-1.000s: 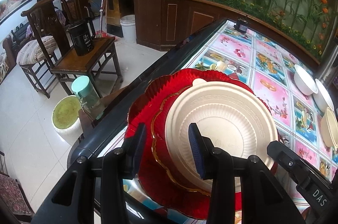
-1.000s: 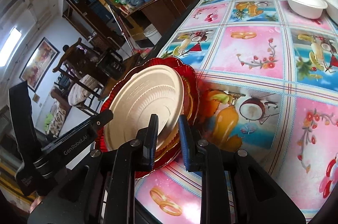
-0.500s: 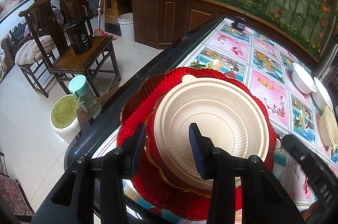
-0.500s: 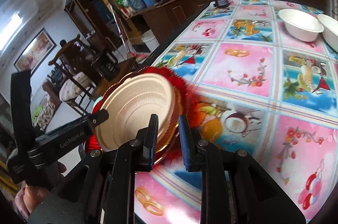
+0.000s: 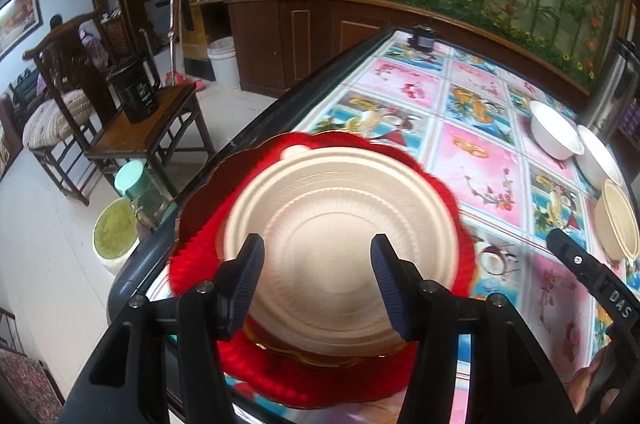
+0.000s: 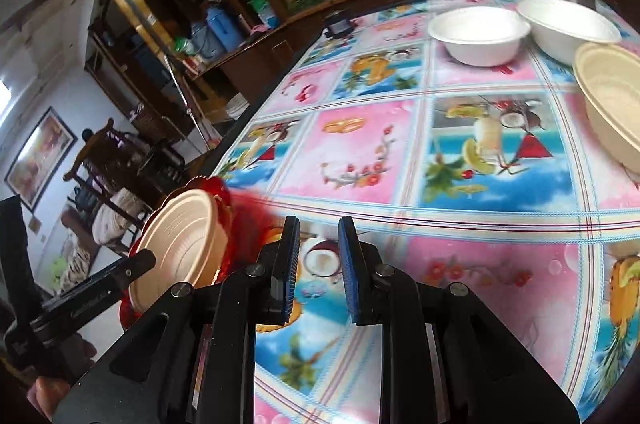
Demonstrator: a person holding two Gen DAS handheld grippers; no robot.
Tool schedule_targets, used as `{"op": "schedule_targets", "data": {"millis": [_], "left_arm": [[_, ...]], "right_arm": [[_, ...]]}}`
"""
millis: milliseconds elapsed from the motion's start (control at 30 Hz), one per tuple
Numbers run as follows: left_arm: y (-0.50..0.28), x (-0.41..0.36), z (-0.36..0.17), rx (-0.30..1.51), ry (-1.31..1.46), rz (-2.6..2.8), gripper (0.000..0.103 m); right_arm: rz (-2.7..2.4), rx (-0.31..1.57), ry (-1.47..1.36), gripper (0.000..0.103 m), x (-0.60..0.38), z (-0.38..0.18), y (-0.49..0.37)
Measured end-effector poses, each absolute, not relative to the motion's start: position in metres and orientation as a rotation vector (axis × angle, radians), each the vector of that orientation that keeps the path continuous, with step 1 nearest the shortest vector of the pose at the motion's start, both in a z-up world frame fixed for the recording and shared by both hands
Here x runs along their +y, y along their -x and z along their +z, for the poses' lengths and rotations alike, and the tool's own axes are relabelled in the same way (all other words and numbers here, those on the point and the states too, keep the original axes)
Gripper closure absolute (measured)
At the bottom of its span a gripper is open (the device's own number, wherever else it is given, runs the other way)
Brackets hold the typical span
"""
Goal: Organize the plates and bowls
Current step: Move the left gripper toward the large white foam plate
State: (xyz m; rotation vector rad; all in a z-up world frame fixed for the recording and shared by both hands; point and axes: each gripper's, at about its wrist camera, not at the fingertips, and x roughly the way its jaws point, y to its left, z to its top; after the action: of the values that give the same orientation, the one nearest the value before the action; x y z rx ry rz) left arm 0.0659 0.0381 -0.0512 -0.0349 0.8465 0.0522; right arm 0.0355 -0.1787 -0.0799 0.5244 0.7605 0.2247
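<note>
Red plate (image 5: pixel 440 192) w/ cream plate (image 5: pixel 340 232) stacked on it sits at counter (image 5: pixel 472 160) edge, 6 o'clock in left view. Left tool (image 5: pixel 316 276) open, fingers straddling cream plate's near rim, not touching, prob lining up a grab. Right tool (image 6: pixel 316 266) part open, empty, over counter, stack at its 9 o'clock. White bowls (image 6: pixel 478 34) + cream bowl (image 6: pixel 612 96) wait at 1-2 o'clock, likely to be nested.
</note>
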Motion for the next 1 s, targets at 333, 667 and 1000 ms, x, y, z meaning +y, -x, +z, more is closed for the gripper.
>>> {"op": "schedule_targets", "data": {"millis": [333,667,1000], "left_arm": [[-0.058,-0.054,-0.038,0.812,-0.123,-0.079,0.042],[-0.077,-0.14,-0.043,0.843,-0.229,-0.165,0.042],[-0.09,-0.178,-0.034,0.811,-0.278,-0.135,0.042]], "right_arm": [[0.214,0.796,-0.626,0.083,-0.213,-0.088,-0.036],[0.133,0.769,-0.781,0.073,-0.293,-0.093,-0.018],[0.097,0.749,-0.898,0.071,-0.344,-0.097,-0.002]]}}
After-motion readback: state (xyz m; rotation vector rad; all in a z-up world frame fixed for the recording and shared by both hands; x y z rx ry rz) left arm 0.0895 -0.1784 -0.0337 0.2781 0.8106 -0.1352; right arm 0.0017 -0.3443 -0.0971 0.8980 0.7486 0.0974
